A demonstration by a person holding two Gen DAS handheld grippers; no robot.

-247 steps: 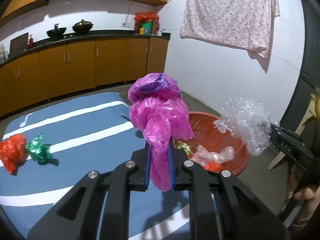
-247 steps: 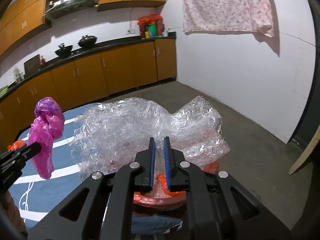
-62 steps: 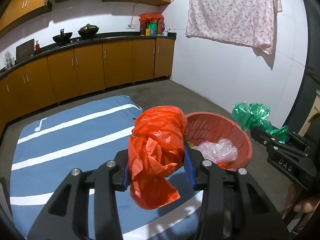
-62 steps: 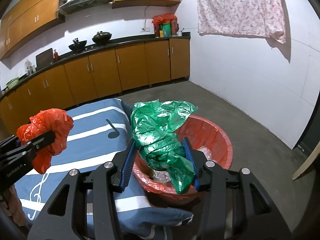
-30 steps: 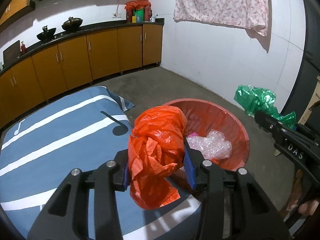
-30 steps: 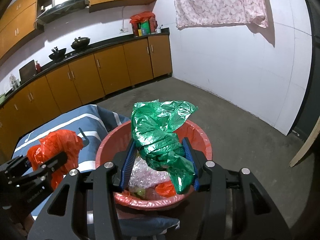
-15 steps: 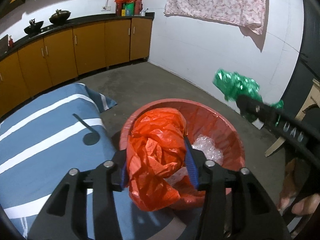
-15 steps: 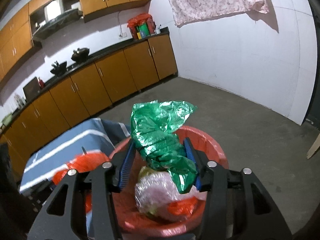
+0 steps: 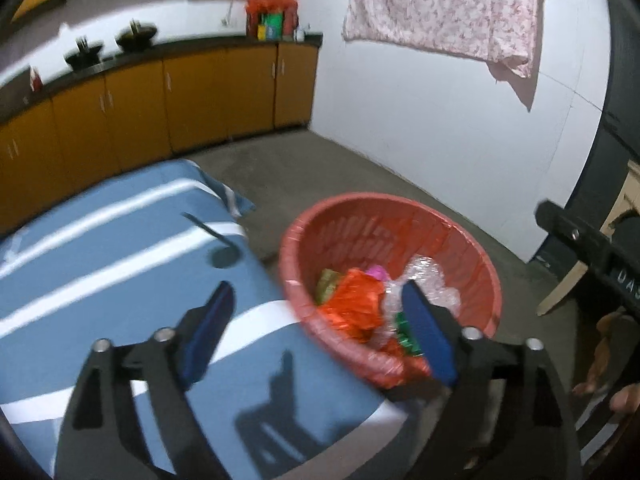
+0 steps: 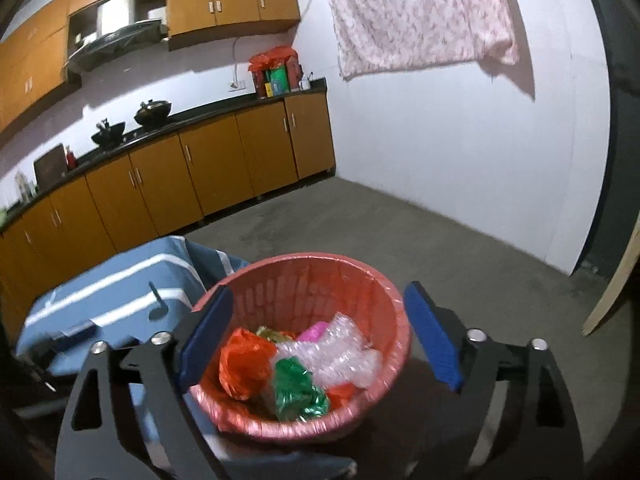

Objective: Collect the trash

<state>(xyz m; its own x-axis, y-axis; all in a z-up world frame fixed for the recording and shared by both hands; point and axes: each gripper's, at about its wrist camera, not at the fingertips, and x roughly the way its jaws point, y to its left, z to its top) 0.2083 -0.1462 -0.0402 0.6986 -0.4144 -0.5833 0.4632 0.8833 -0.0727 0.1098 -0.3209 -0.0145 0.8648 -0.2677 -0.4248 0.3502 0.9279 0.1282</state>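
A red plastic basket [image 9: 400, 216] [image 10: 320, 276] stands on the floor beside a blue striped mat. Inside it lie an orange bag [image 9: 352, 304] [image 10: 244, 364], a green bag [image 10: 296, 392], clear bubble wrap [image 10: 336, 356] [image 9: 428, 276] and a bit of pink plastic [image 10: 314, 330]. My left gripper [image 9: 316, 336] is open and empty, above the basket's near left rim. My right gripper [image 10: 320, 344] is open and empty, above the basket. The right gripper's body shows at the right edge of the left wrist view [image 9: 588, 248].
The blue mat with white stripes [image 9: 100, 248] [image 10: 120, 292] covers the floor to the left. Orange kitchen cabinets [image 10: 200, 168] line the back wall. A pink floral cloth [image 10: 420, 12] hangs on the white wall. A wooden board [image 10: 612, 288] leans at the right.
Both grippers have opened. The orange bag dropped from the left gripper and the green bag from the right gripper into the basket.
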